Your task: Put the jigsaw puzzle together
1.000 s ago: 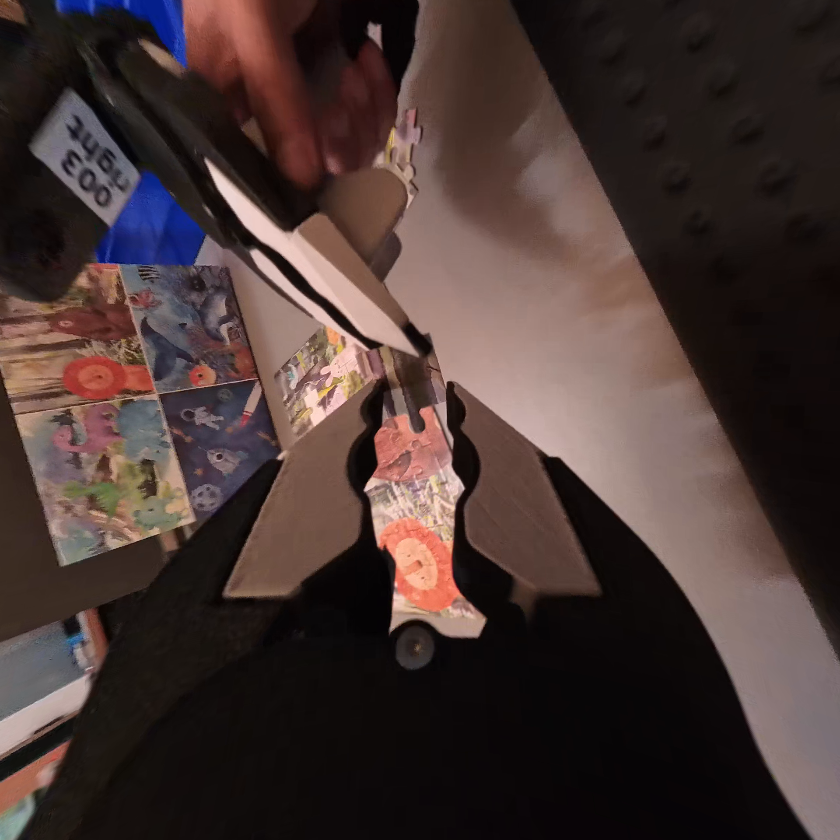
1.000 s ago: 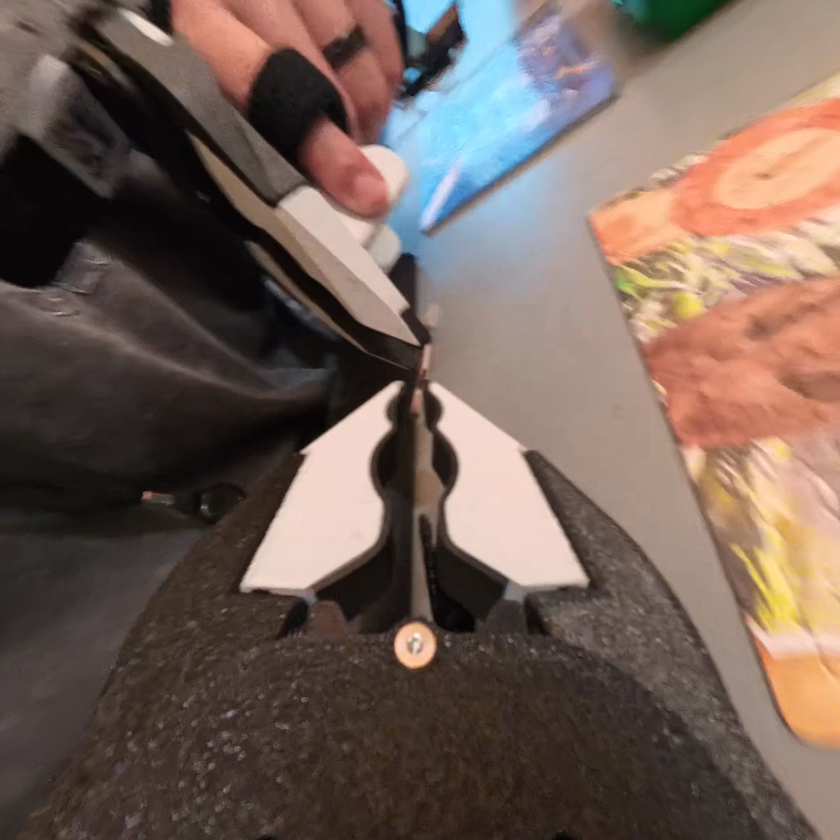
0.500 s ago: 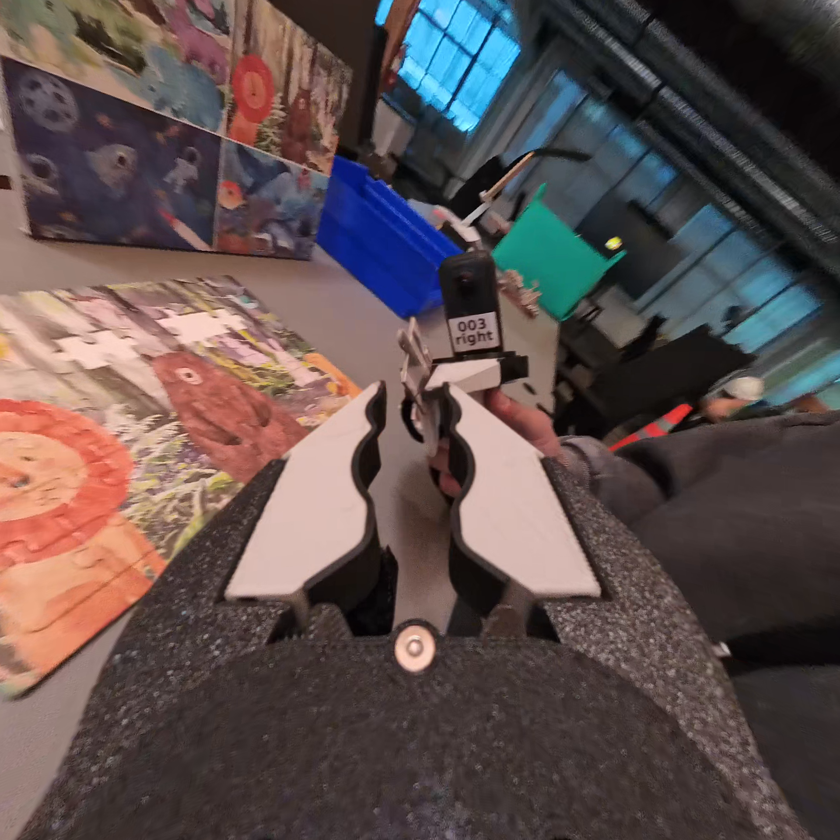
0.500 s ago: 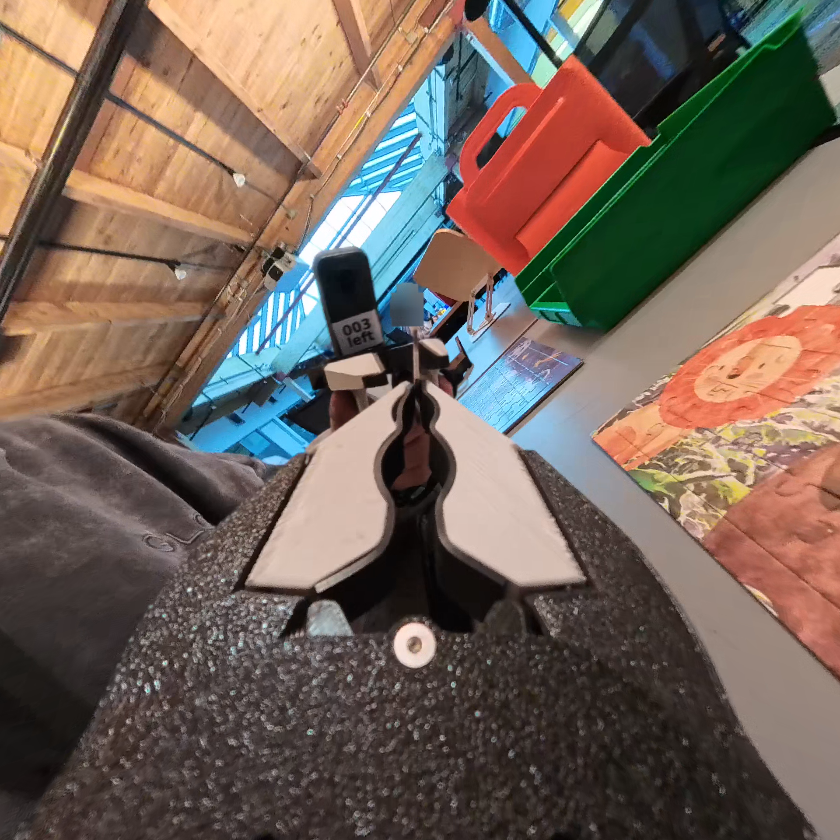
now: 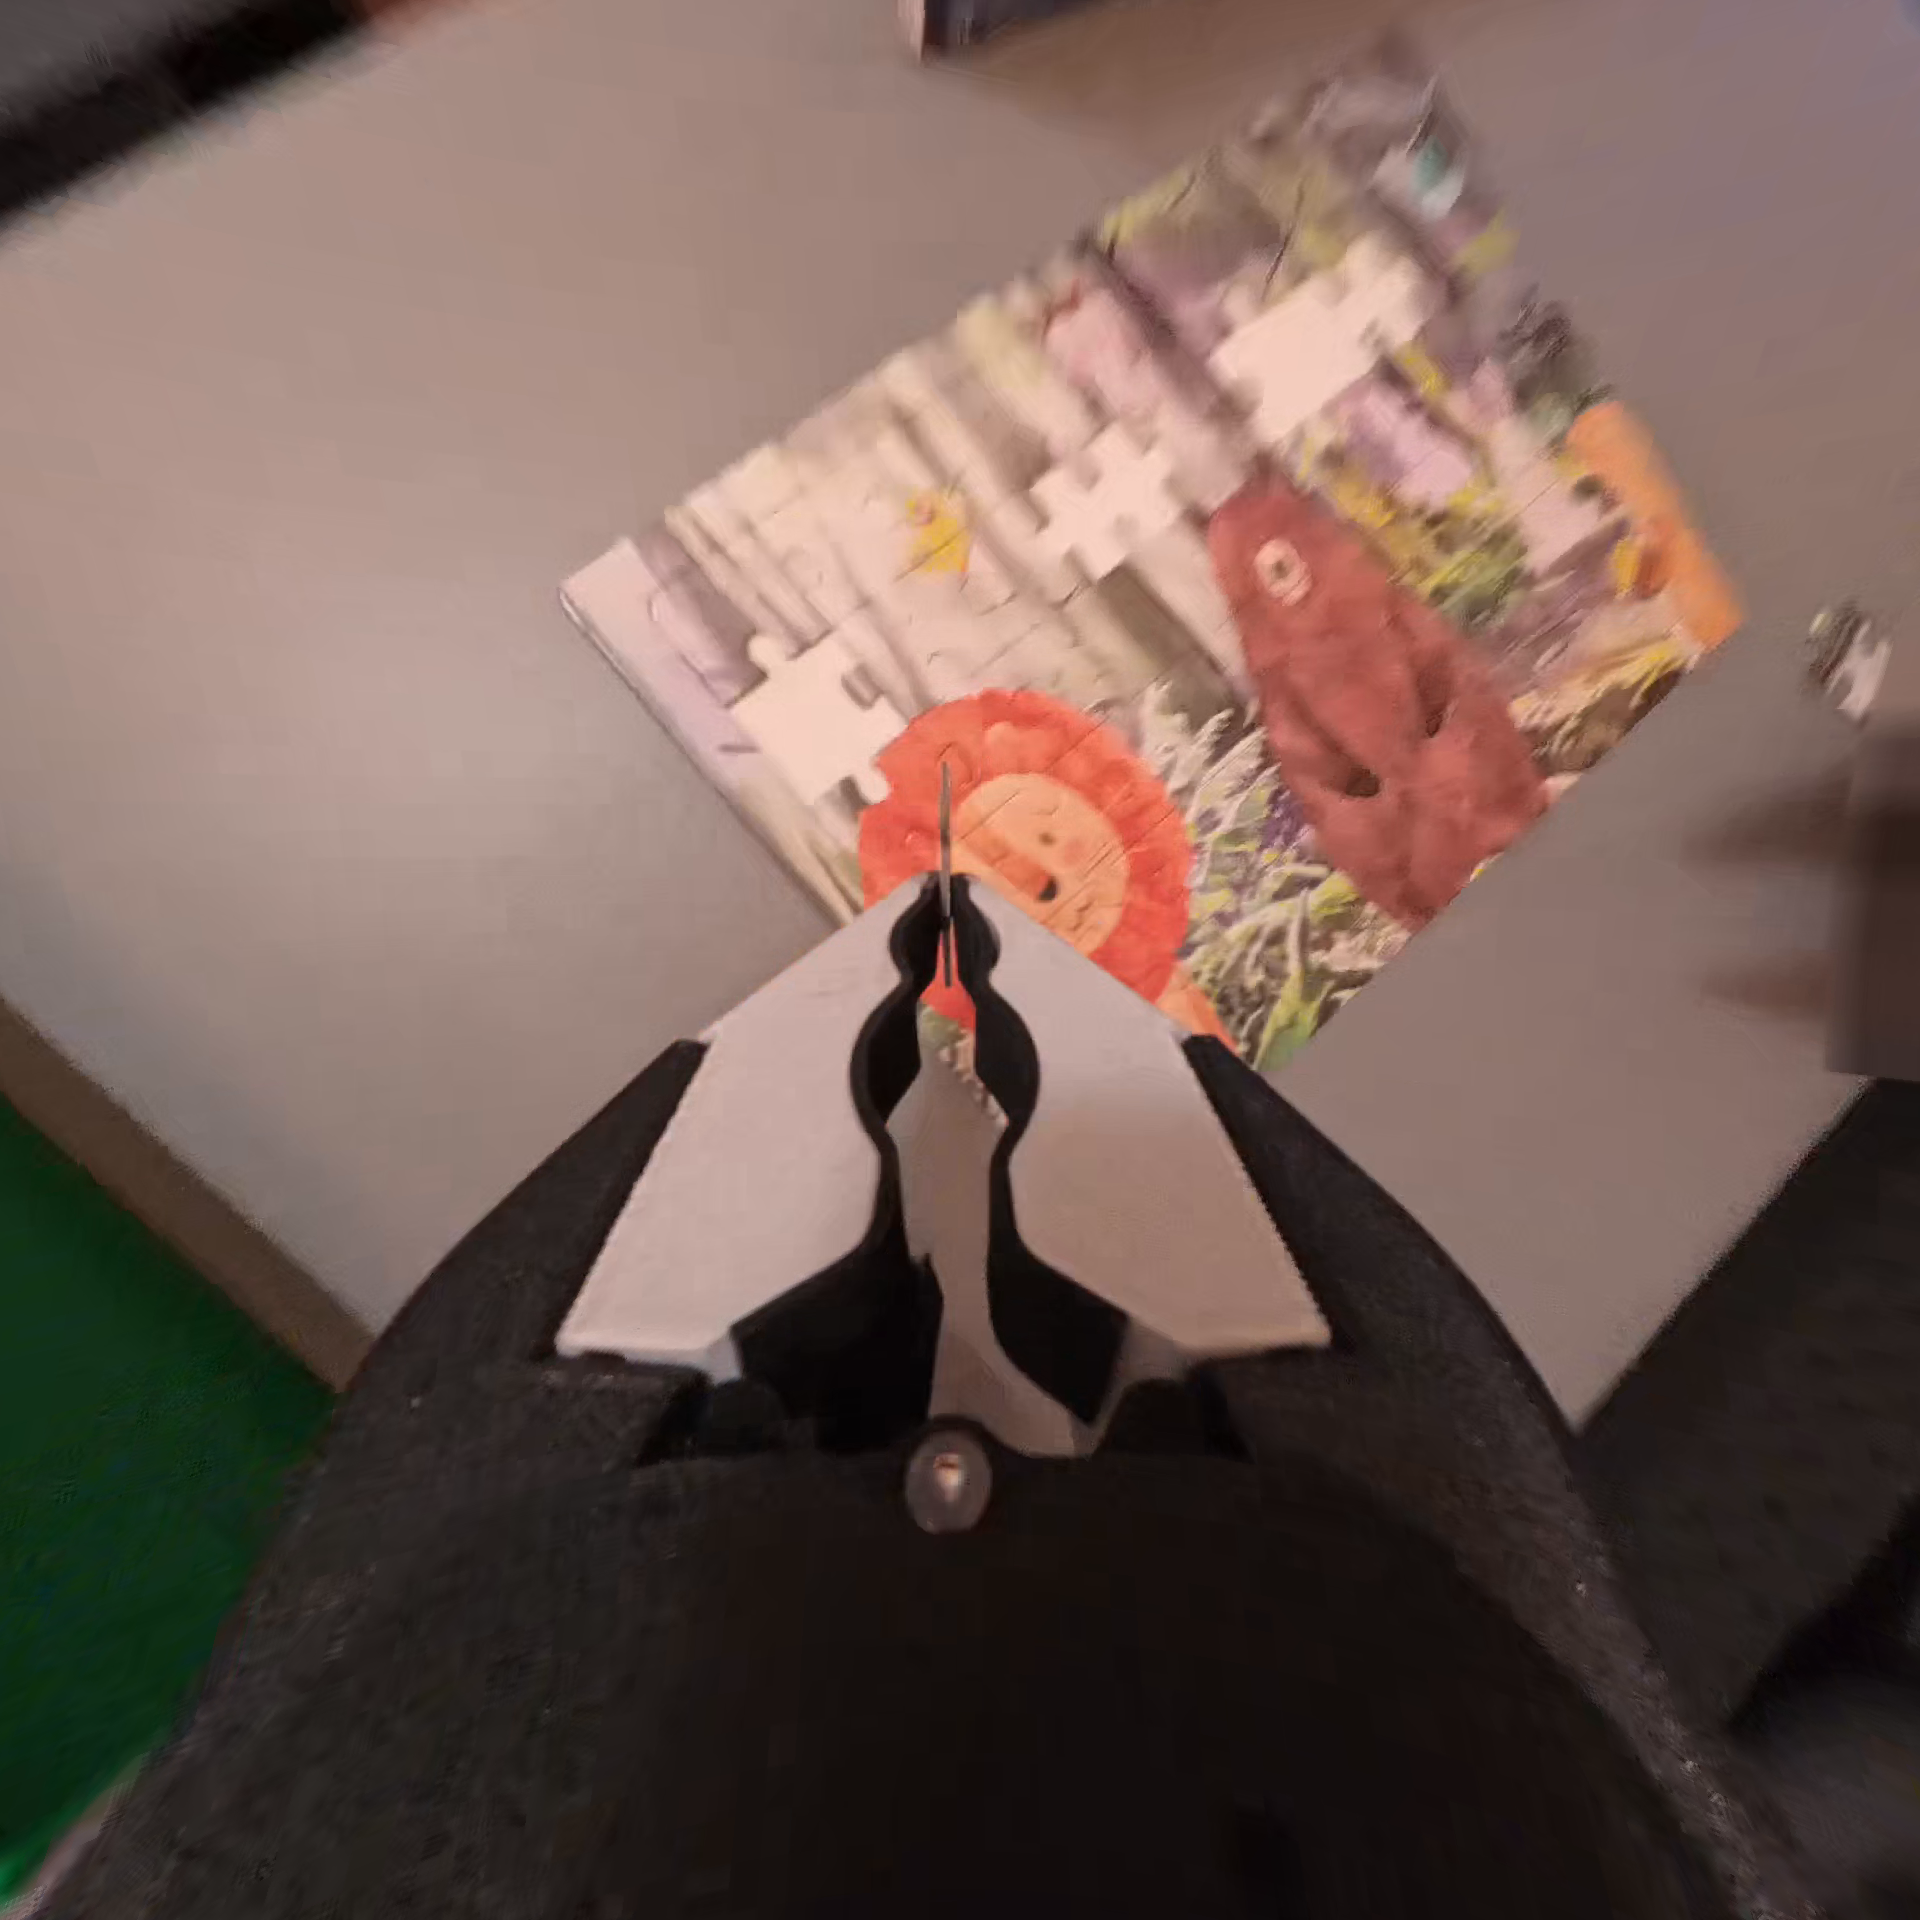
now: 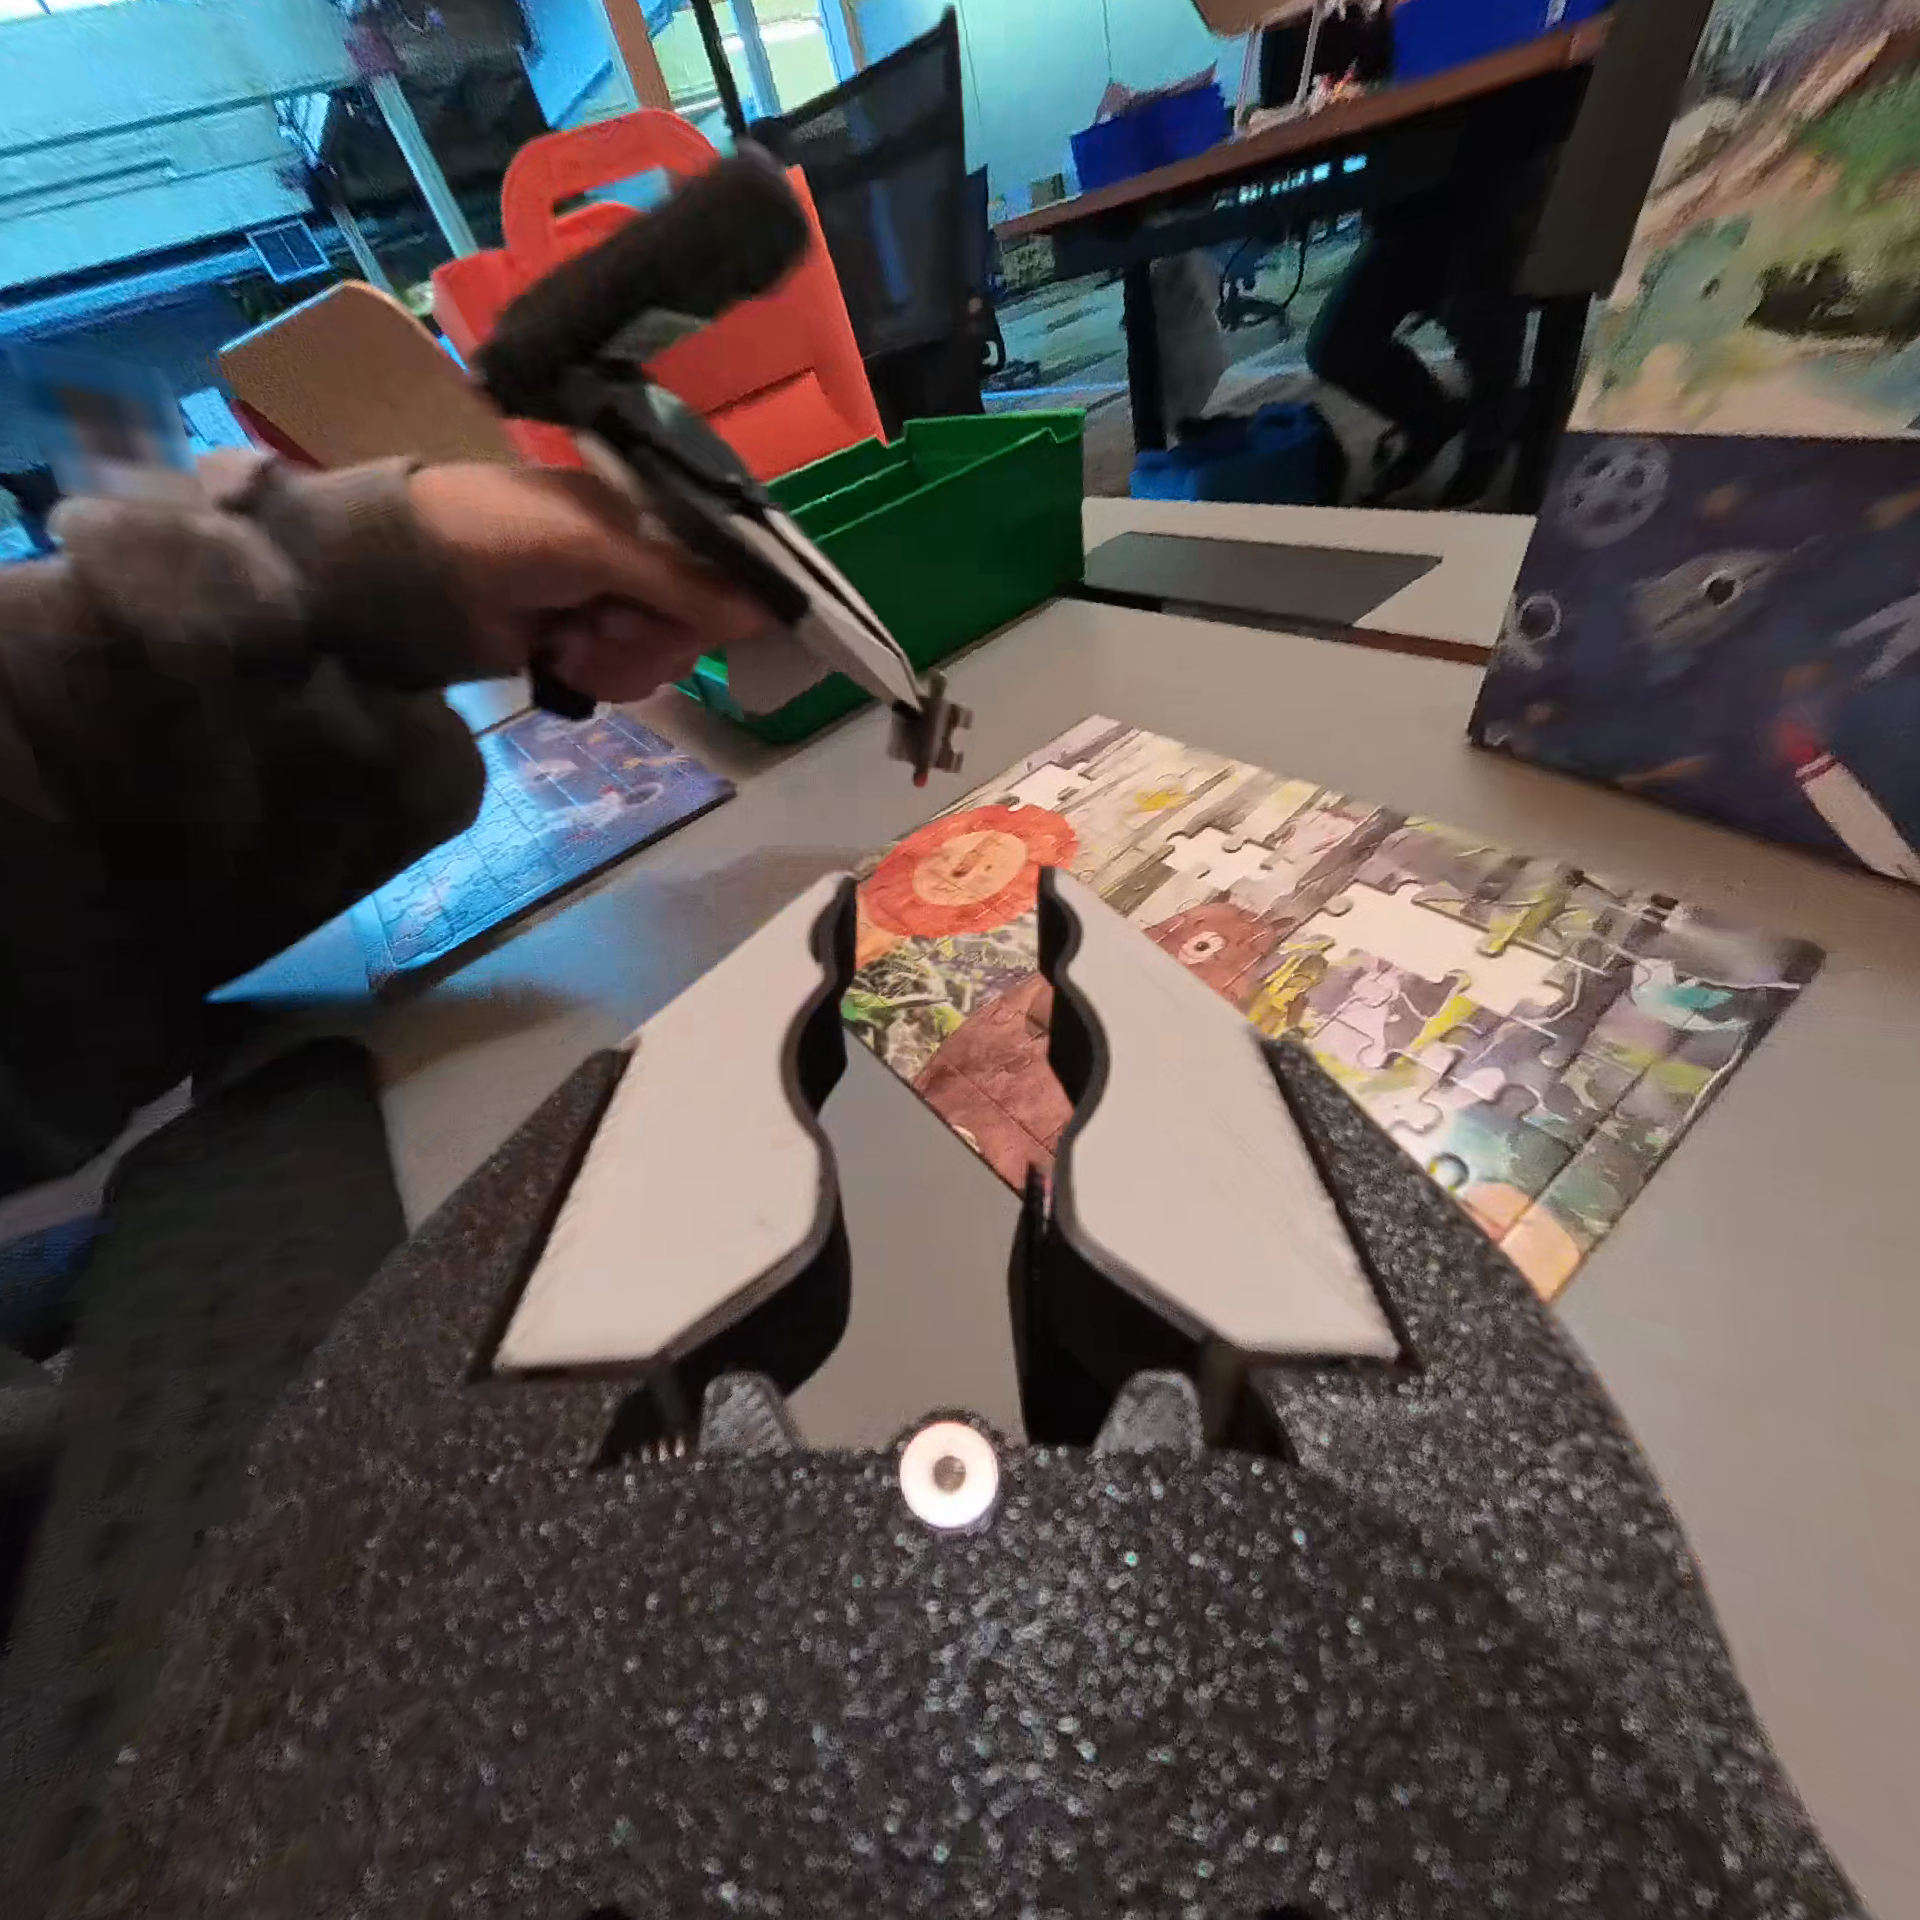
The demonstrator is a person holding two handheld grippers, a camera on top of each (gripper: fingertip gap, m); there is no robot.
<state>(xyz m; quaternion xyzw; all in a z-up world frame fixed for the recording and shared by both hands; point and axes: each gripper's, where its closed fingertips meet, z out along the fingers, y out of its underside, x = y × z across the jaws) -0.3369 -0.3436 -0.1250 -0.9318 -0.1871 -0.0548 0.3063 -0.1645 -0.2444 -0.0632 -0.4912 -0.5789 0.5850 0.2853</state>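
The jigsaw puzzle (image 5: 1340, 665), with an orange lion and a brown bear, lies on the grey table (image 5: 364, 520). It has white empty gaps, one beside the lion (image 5: 810, 717). My left gripper (image 5: 943, 899) is shut on a loose puzzle piece (image 5: 945, 831), seen edge-on, held above the lion. In the right wrist view the left gripper (image 6: 914, 707) holds this piece (image 6: 932, 729) in the air over the puzzle's (image 6: 1403, 997) far corner. My right gripper (image 6: 948, 894) is open and empty, low over the puzzle's near edge.
A picture-covered puzzle box (image 6: 1714, 644) stands at the right. A green bin (image 6: 956, 540) and an orange case (image 6: 675, 312) stand beyond the table. A second, blue puzzle (image 6: 551, 810) lies at the left. One loose piece (image 5: 1849, 655) lies right of the puzzle. Tip to tip, the grippers are about 20 cm apart.
The piece has passed from my right gripper to my left one. The right gripper has opened and drawn back; the left has shut on the piece and swung over the puzzle.
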